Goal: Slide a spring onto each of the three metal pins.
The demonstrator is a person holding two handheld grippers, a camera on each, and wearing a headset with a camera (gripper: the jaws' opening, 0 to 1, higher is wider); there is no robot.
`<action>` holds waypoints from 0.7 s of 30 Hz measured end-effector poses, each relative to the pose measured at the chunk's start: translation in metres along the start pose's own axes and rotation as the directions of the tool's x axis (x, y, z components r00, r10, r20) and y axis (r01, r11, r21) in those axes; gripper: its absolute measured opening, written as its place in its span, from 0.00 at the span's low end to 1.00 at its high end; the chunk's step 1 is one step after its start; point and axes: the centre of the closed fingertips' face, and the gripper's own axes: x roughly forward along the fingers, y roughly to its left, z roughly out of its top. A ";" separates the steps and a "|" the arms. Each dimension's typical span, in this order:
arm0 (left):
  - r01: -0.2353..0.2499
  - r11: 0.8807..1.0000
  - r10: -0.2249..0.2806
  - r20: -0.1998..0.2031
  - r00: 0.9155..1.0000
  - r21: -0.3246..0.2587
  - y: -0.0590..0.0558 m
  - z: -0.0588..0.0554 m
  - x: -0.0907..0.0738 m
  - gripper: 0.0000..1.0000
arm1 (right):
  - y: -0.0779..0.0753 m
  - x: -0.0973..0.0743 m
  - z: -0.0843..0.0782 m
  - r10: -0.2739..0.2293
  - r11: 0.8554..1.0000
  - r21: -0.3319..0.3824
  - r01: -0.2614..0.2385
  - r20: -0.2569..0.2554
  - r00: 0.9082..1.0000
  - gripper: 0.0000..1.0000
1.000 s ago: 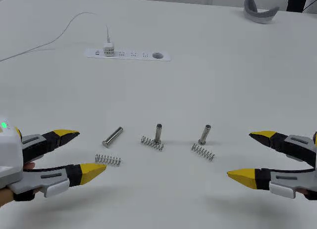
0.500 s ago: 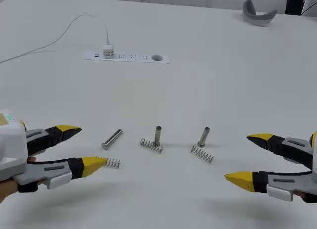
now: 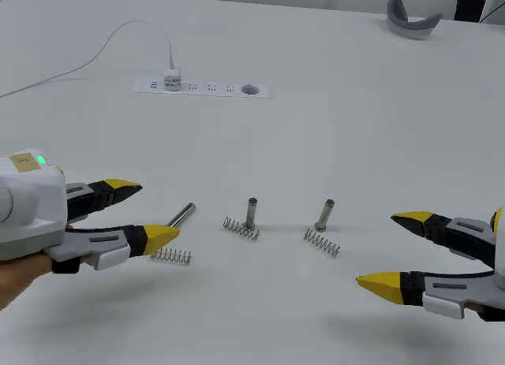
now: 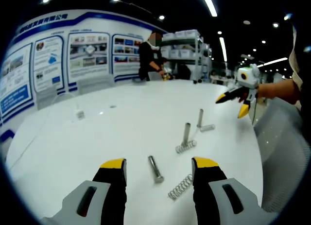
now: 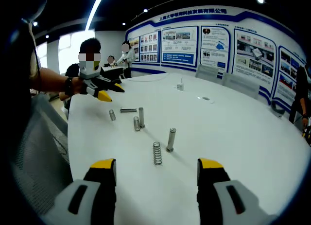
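Three metal pins stand or lie in a row on the white table. The left pin lies flat with a spring just in front of it. Upright in the middle is a second pin, its spring lying at its foot. The right pin is also upright beside a spring. My left gripper is open, its tips just left of the lying pin and its spring. My right gripper is open, well right of the right pin and its spring.
A white power strip with a plugged-in charger and cable lies at the back of the table. A grey band rests at the far right corner. People stand by the wall displays beyond the table.
My left gripper has moved right and up toward the lying pin, its lower tip now near the pin's head. The right gripper has barely shifted.
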 end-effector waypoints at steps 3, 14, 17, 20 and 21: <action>-0.003 1.000 0.003 -0.013 1.000 0.007 0.001 -0.001 0.006 0.53 | 0.000 0.000 0.000 0.001 1.000 -0.001 -0.001 -0.002 1.000 0.69; 0.013 0.999 -0.010 -0.069 0.998 0.030 0.003 -0.007 0.027 0.49 | -0.001 0.001 0.001 0.001 1.000 0.005 -0.001 -0.006 1.000 0.69; 0.018 0.999 -0.015 -0.081 0.997 0.034 0.002 -0.008 0.032 0.46 | -0.001 0.001 0.002 -0.001 1.000 0.007 0.001 -0.004 1.000 0.69; 0.018 0.999 -0.015 -0.095 0.995 0.032 0.002 -0.010 0.037 0.44 | 0.001 0.002 0.001 -0.001 1.000 0.010 0.001 -0.007 1.000 0.69; 0.017 0.999 -0.014 -0.100 0.995 0.032 0.003 -0.011 0.039 0.43 | 0.002 0.003 0.000 0.001 1.000 0.011 -0.001 -0.009 1.000 0.69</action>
